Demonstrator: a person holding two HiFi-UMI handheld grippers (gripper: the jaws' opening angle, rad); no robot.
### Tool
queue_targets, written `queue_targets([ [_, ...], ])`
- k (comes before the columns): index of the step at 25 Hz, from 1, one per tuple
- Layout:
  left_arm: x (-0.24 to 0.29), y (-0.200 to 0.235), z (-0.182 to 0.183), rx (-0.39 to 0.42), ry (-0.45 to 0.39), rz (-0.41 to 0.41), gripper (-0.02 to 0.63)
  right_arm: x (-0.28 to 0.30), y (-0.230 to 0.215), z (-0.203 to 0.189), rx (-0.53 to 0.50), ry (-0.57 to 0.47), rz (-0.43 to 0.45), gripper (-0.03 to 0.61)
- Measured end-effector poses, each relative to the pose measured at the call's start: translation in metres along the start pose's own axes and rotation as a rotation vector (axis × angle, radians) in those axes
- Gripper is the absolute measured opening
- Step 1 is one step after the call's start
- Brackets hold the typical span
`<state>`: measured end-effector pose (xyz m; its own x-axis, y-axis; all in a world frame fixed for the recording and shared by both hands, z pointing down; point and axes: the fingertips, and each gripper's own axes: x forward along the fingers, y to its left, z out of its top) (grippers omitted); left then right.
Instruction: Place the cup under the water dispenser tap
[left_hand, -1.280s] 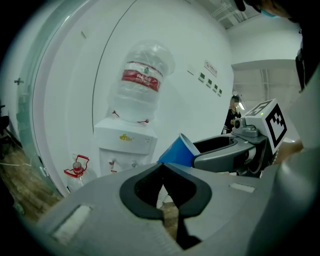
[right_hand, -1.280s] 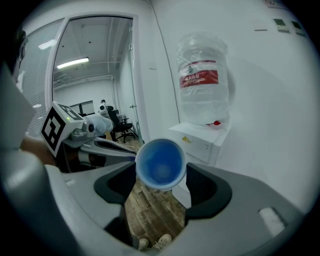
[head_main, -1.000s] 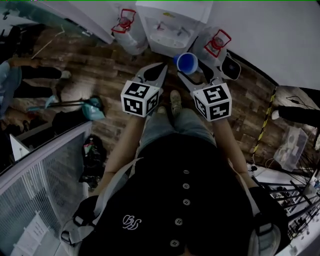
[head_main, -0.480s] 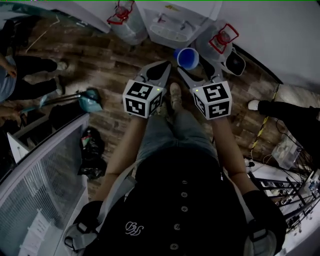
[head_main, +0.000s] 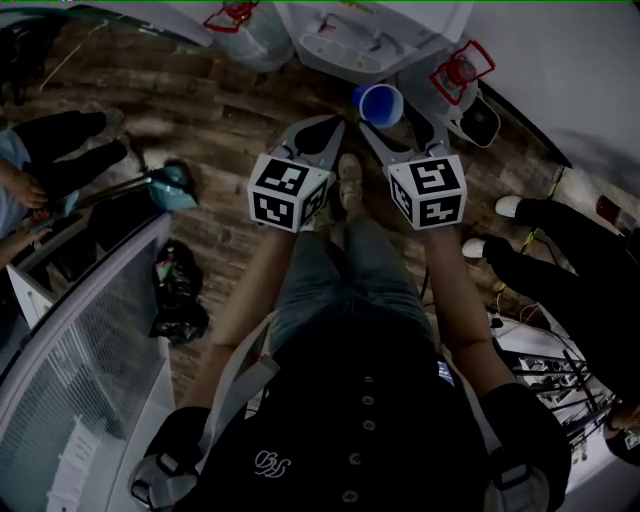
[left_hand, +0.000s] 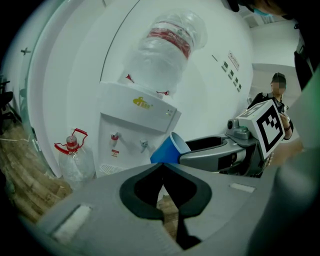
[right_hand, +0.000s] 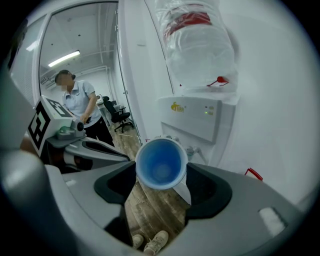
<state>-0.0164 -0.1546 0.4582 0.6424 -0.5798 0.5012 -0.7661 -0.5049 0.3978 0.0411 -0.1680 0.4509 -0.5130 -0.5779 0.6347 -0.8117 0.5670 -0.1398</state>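
A blue cup (head_main: 379, 103) is clamped in my right gripper (head_main: 388, 120), tilted with its open mouth facing back along the jaws (right_hand: 161, 163). The white water dispenser (head_main: 372, 32) stands just ahead of it, with a large bottle on top (right_hand: 200, 45). Its two taps (left_hand: 143, 145) sit above a drip tray, and the cup (left_hand: 168, 150) hangs short of them at about tap height. My left gripper (head_main: 322, 128) is shut on nothing, level with the right one and to its left. The left jaws (left_hand: 162, 169) point at the dispenser front.
A spare water bottle with a red handle (left_hand: 73, 159) stands on the wood floor left of the dispenser, another (head_main: 458, 75) to its right. People's legs show at the left (head_main: 60, 150) and right (head_main: 545, 240). A person (right_hand: 80, 102) stands behind my left gripper.
Both grippers and the cup have moved forward, closer to the dispenser. A person's legs have come into view on the right. The grip on the cup is unchanged.
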Motion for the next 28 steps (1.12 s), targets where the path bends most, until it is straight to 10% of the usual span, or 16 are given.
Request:
queue_targets([
  [28, 0.103, 0.078, -0.073, -0.108, 0.066, 0.027, 0.005, 0.146, -0.054, -0.095, 0.035, 0.099, -0.004, 0.314],
])
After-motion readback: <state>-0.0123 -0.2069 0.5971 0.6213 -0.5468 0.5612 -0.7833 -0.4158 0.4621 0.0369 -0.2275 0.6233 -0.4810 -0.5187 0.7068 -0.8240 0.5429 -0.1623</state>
